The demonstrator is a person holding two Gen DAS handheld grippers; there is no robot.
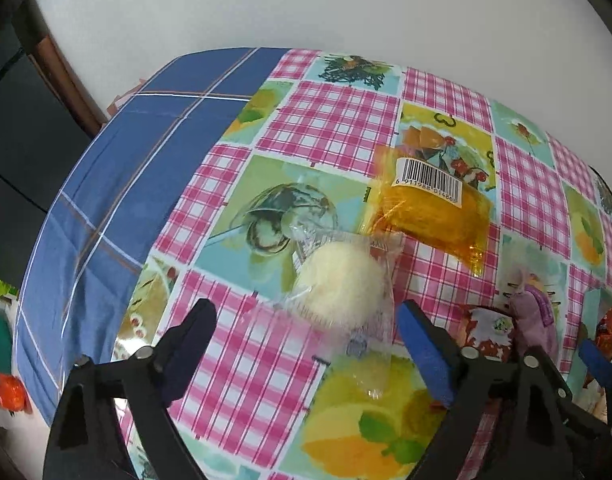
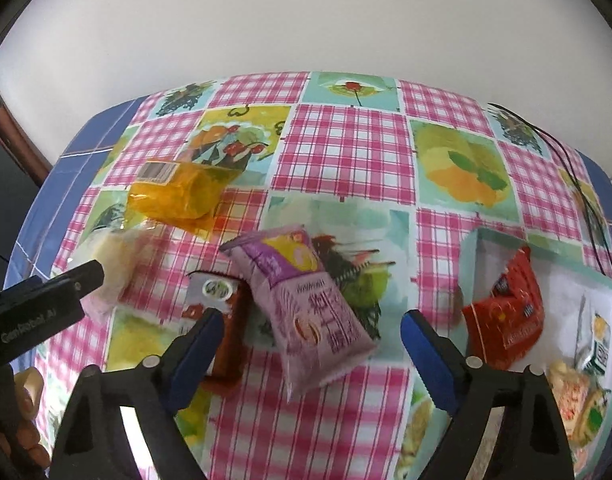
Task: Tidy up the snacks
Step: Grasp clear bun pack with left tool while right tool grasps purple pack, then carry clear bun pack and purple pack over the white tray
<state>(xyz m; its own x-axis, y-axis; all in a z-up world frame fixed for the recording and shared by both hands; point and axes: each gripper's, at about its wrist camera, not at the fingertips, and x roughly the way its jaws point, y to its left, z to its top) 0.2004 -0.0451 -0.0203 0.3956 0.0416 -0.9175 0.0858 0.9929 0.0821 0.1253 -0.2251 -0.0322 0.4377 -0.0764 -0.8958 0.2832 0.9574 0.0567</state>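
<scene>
Two grippers over a table with a patchwork oilcloth [image 2: 346, 148]; a blue cloth [image 1: 117, 168] shows beyond its left edge.

Left gripper [image 1: 306, 320]: jaws apart, nothing pressed. One clear-wrapped pale round cake [image 1: 342, 284] lies on the oilcloth between the fingers, touching neither pad as far as can be seen.

Right gripper [image 2: 310, 328]: jaws apart, nothing gripped. One purple packet [image 2: 306, 300] lies tilted between the fingers, blurred, clear of both pads.

Loose snacks on the oilcloth, counted:
- one orange see-through pack [image 1: 430, 208] with a barcode label, just beyond the cake, its corner touching the cake's wrapper;
- one pale cake;
- one purple packet;
- one brown-red packet [image 2: 221, 308] with a round white mark, just left of the purple packet and partly under it, next to the right gripper's left finger.

White tray [image 2: 562, 280] at the right of the right wrist view. In it: one red packet [image 2: 510, 312] leaning over the near-left rim, one small white sachet [image 2: 598, 344], and pale biscuit-like pieces [image 2: 578, 404] at the near corner, too blurred to count.

A hand's fingers [image 2: 27, 428] show at the lower left of the right wrist view, under the left gripper's black body.

One orange-red wrapper [image 1: 11, 392] lies off the table at far left of the left wrist view.
</scene>
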